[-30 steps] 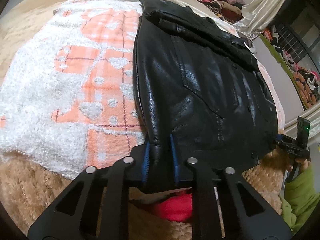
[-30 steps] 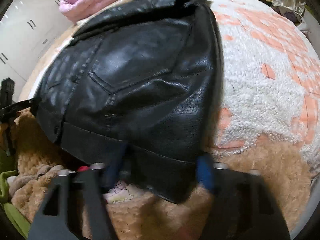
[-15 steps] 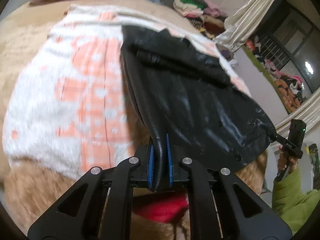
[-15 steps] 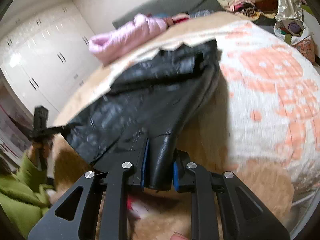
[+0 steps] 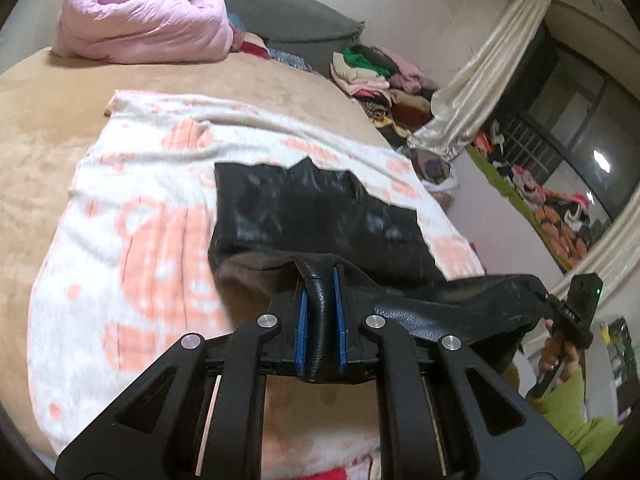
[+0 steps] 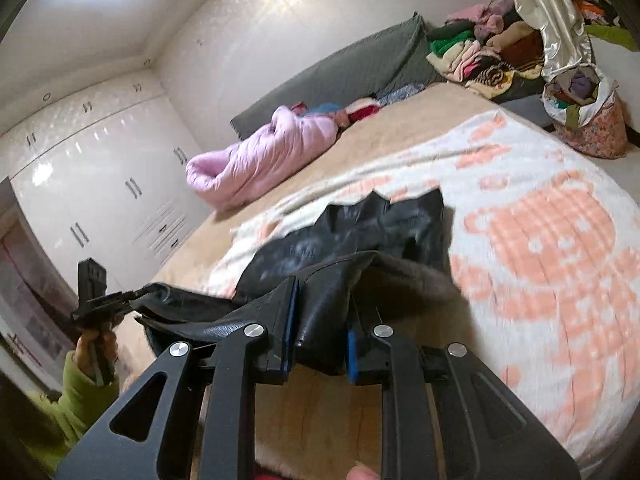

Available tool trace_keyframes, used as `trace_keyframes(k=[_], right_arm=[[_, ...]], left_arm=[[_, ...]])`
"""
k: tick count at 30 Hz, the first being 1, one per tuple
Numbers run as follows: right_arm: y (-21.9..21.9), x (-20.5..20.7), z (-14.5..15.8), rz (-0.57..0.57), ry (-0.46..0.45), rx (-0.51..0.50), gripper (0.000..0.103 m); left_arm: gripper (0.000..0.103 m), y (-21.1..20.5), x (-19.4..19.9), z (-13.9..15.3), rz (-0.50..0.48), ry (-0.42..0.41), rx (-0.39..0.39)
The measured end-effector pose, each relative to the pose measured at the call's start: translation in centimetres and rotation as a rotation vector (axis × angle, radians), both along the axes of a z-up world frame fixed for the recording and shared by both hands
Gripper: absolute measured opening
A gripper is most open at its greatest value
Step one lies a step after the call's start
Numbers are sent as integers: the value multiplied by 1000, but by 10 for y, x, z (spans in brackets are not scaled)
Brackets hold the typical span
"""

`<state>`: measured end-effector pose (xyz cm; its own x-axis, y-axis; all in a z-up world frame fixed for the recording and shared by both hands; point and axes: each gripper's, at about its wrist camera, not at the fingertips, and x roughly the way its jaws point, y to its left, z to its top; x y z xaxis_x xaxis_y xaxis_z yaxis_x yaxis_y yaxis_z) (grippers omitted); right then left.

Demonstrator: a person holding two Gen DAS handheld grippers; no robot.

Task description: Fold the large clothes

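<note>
A black leather jacket (image 5: 320, 216) lies on a white and orange blanket (image 5: 132, 240) on the bed. Its near hem is lifted off the bed and stretched between my two grippers. My left gripper (image 5: 320, 320) is shut on the hem's left corner. My right gripper (image 6: 320, 340) is shut on the hem's right corner; it also shows in the left wrist view (image 5: 568, 312). The jacket (image 6: 360, 232) has its collar end resting on the blanket (image 6: 540, 240), and its lifted part hides the middle.
A pink quilted bundle (image 5: 140, 24) lies at the head of the bed by a grey headboard (image 5: 280, 12). A pile of clothes (image 5: 380, 72) and a curtain (image 5: 480, 80) stand at the far right. White wardrobes (image 6: 100, 184) line the left wall.
Both grippers have shut on the hem and lifted it up off the bed and forward toward the collar. The jacket now covers less of the blanket.
</note>
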<state>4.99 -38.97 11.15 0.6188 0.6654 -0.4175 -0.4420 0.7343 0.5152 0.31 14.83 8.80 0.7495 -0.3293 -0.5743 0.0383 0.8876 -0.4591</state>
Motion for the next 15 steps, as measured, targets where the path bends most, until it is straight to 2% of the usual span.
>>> trace_keyframes(k=[2,6,11,15], right_arm=[[0,16,4,-13,-1,32,17],[7,39,11,-38,-28,19,17],[12,73,12,-66,-11,30,17],[20,98,9,-85,-8,21,17]], left_arm=[[5,1,14,4,17,-6,7],[6,-5,40,11,41,-24,66],[6,-2,69,7,63,-23,66],[7,-2,85,4,77,-21,96]])
